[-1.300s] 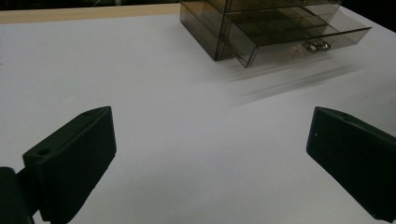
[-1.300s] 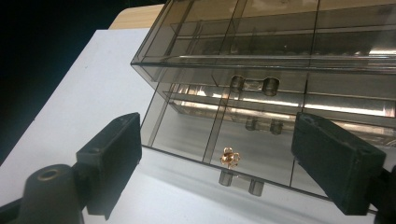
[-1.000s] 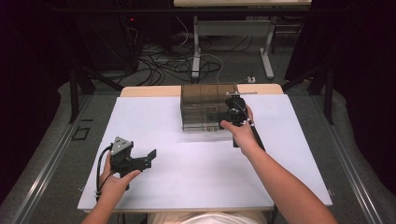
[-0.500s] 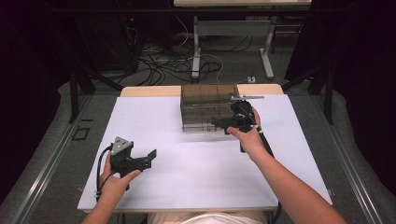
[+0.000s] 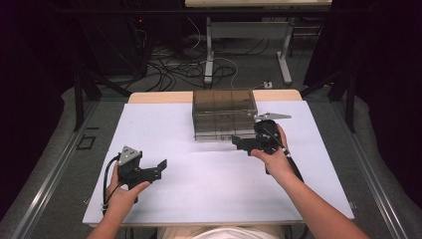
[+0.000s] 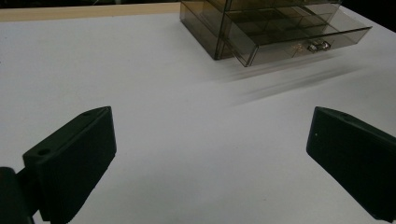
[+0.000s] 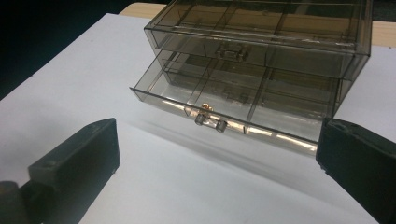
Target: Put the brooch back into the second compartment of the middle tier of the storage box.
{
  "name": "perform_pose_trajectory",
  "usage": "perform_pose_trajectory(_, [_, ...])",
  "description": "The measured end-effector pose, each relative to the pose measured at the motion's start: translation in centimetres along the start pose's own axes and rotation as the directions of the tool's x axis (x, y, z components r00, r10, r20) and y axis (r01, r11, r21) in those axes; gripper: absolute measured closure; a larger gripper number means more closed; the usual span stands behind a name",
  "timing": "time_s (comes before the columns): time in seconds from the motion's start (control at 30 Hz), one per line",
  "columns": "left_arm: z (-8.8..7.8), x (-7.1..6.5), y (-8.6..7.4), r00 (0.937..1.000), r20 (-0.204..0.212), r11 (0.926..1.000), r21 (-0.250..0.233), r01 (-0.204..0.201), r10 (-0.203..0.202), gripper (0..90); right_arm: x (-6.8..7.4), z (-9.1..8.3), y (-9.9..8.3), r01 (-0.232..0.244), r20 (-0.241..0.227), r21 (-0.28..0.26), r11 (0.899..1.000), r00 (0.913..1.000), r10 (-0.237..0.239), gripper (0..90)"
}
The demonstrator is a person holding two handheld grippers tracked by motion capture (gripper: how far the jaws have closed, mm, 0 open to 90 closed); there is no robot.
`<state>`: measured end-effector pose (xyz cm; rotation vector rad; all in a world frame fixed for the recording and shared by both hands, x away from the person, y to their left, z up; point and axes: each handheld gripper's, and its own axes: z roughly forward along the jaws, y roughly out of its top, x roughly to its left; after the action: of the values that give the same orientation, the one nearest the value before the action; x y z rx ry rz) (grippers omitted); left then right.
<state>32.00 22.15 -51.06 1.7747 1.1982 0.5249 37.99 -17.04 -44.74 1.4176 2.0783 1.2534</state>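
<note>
Hovering just in front of a small drawer cabinet (image 5: 224, 113), the right gripper (image 5: 244, 144) has its two blocky black jaws spread wide and grips nothing. In the right gripper view the cabinet's lower drawer (image 7: 233, 105) stands pulled partway out, its little metal knob (image 7: 210, 121) pointing toward the jaws and well apart from them. The step in hand looks like working this drawer, either drawing it further or pushing it home; the next move likely calls for lining the jaws up with the tiny knob and closing gently, since it offers little to grasp.

The cabinet is smoky, see-through brown plastic, box-shaped, with thin dividers splitting each drawer into compartments. Its upper drawer (image 7: 261, 44) sits shut.

The left gripper (image 5: 154, 168), also spread and empty, rests well apart from the cabinet, toward the person. A smooth white tabletop (image 5: 209, 189) carries everything.
</note>
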Motion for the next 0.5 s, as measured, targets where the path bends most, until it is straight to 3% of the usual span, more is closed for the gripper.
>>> perform_pose_trajectory(0.2, [0.0,0.0,0.0,1.0000,-0.001,1.0000,0.000,0.001,-0.001,1.5,-0.8,-1.3,-1.2,-0.029,-0.010,-0.018,0.999,0.9995,0.029,0.0])
perform_pose_trajectory(0.5, [0.0,0.0,0.0,1.0000,-0.005,1.0000,-0.007,0.001,-0.001,1.5,-2.0,-3.2,-2.8,-0.029,0.003,-0.036,0.999,0.9996,0.029,0.0])
